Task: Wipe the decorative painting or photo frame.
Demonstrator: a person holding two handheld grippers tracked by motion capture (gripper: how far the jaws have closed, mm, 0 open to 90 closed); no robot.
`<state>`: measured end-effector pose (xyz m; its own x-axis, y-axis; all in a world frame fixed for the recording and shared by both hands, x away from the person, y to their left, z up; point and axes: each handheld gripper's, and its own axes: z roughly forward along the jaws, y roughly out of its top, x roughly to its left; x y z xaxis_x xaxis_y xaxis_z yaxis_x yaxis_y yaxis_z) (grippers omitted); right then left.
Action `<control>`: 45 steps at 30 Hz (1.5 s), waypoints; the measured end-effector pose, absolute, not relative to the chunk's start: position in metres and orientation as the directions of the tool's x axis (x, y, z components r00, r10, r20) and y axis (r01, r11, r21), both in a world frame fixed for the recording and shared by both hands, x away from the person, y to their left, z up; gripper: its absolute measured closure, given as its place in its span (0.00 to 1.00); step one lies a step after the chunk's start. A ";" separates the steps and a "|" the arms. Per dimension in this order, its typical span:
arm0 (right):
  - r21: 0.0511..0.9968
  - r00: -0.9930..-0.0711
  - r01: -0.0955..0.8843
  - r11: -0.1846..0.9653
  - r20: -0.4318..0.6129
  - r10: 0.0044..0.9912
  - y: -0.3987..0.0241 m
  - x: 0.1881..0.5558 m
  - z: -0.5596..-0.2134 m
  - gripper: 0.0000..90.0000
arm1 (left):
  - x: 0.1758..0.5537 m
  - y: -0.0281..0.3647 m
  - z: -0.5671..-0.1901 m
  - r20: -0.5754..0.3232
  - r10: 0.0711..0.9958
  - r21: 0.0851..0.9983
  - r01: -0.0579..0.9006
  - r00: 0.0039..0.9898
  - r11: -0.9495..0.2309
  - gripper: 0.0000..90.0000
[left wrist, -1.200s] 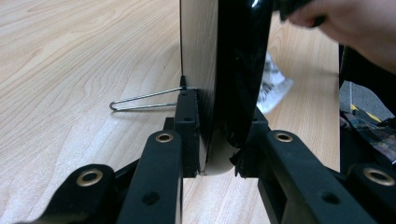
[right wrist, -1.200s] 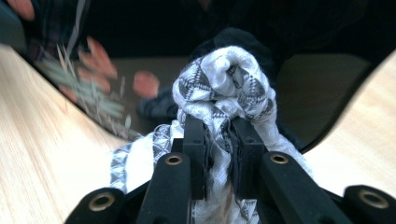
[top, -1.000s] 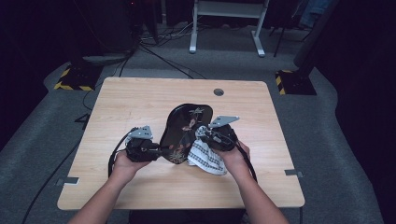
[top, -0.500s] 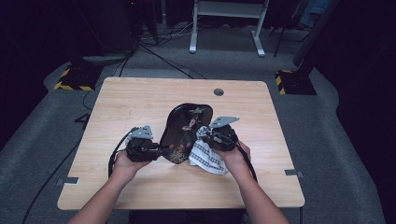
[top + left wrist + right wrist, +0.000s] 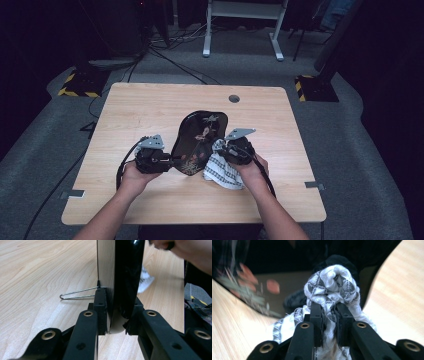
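Observation:
A glossy black tray with painted flowers stands tilted on the wooden table. My left gripper is shut on its near left rim; in the left gripper view the tray's edge sits pinched between the jaws of my left gripper, pale underside to the left. My right gripper is shut on a white cloth with a black pattern. In the right gripper view the bunched cloth bulges above my right gripper and presses against the tray's shiny face.
A thin wire stand lies on the table beside the tray. A round cable hole sits near the table's far edge. Cables and a white frame are on the floor beyond.

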<state>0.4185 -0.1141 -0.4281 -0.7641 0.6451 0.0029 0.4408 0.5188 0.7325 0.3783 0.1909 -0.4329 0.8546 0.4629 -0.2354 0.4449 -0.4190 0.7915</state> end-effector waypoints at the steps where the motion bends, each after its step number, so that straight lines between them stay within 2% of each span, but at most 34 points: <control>1: 0.740 -0.762 0.437 0.512 0.003 0.647 -0.115 0.419 -0.424 0.88 | 0.378 0.191 -0.433 -0.235 0.463 0.792 0.444 0.855 -0.419 0.85; 7: 0.767 -0.757 0.415 0.490 -0.007 0.653 -0.118 0.423 -0.404 0.88 | 0.378 0.191 -0.433 -0.236 0.462 0.793 0.444 0.855 -0.418 0.84; 15: 0.722 -0.760 0.451 0.525 0.002 0.650 -0.117 0.421 -0.435 0.88 | 0.379 0.190 -0.433 -0.236 0.460 0.792 0.444 0.856 -0.419 0.84; 25: 0.766 -0.746 0.410 0.495 -0.030 0.665 -0.122 0.427 -0.397 0.88 | 0.379 0.190 -0.433 -0.239 0.458 0.792 0.444 0.857 -0.418 0.84; 45: 0.698 -0.739 0.487 0.525 0.009 0.673 -0.127 0.434 -0.443 0.88 | 0.380 0.191 -0.433 -0.247 0.457 0.793 0.450 0.854 -0.412 0.83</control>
